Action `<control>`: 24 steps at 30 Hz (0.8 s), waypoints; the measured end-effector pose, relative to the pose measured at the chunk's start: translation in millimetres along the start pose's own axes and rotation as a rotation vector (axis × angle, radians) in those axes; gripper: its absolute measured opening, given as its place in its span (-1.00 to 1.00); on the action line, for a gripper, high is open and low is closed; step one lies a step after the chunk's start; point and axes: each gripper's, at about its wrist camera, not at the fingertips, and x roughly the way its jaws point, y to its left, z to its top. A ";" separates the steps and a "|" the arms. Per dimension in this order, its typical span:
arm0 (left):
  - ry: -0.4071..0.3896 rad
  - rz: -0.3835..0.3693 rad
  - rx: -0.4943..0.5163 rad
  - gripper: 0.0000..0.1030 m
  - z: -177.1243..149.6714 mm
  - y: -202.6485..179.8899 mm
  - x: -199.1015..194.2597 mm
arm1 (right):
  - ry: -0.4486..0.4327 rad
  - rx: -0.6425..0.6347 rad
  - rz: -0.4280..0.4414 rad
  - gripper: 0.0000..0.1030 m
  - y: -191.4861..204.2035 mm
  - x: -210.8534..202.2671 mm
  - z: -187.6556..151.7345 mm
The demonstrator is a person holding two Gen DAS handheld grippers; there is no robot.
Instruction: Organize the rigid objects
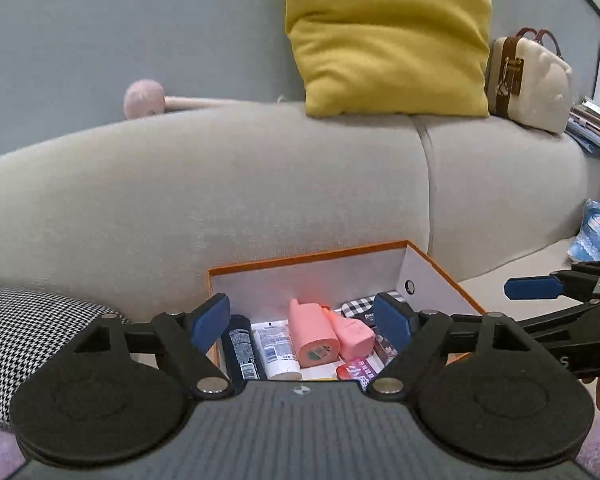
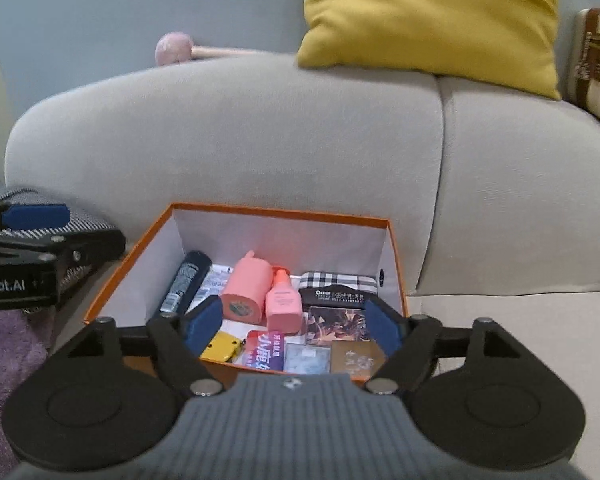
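An orange-rimmed white box (image 1: 308,258) (image 2: 280,212) sits on the sofa seat. Inside lie a black can (image 1: 240,346) (image 2: 186,280), a white tube (image 1: 276,350), a large pink bottle (image 1: 310,334) (image 2: 246,288), a small pink pump bottle (image 1: 352,334) (image 2: 283,300), a checkered pouch (image 2: 338,282), a yellow item (image 2: 221,347) and several cards (image 2: 264,352). My left gripper (image 1: 302,320) hangs open above the box's near left part, holding nothing. My right gripper (image 2: 293,322) is open over the near edge, also with nothing in it. Each gripper shows at the side of the other's view.
A grey sofa back (image 1: 260,184) rises behind the box, with a yellow cushion (image 1: 388,36) and a cream case (image 1: 528,84) on top. A houndstooth cushion (image 1: 32,332) lies to the left. A pink-headed mallet (image 1: 144,98) rests behind the sofa. Purple rug (image 2: 8,356) lies below.
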 end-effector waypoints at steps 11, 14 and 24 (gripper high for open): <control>-0.069 0.069 -0.068 1.00 -31.6 -1.9 -18.7 | -0.086 0.120 -0.045 0.80 8.0 -22.9 -30.4; -0.078 0.092 -0.079 1.00 -43.4 2.7 -16.7 | -0.098 0.096 -0.065 0.82 12.8 -23.4 -38.2; 0.018 0.122 -0.107 1.00 -78.5 16.4 12.4 | -0.066 0.108 -0.070 0.83 14.2 3.8 -57.4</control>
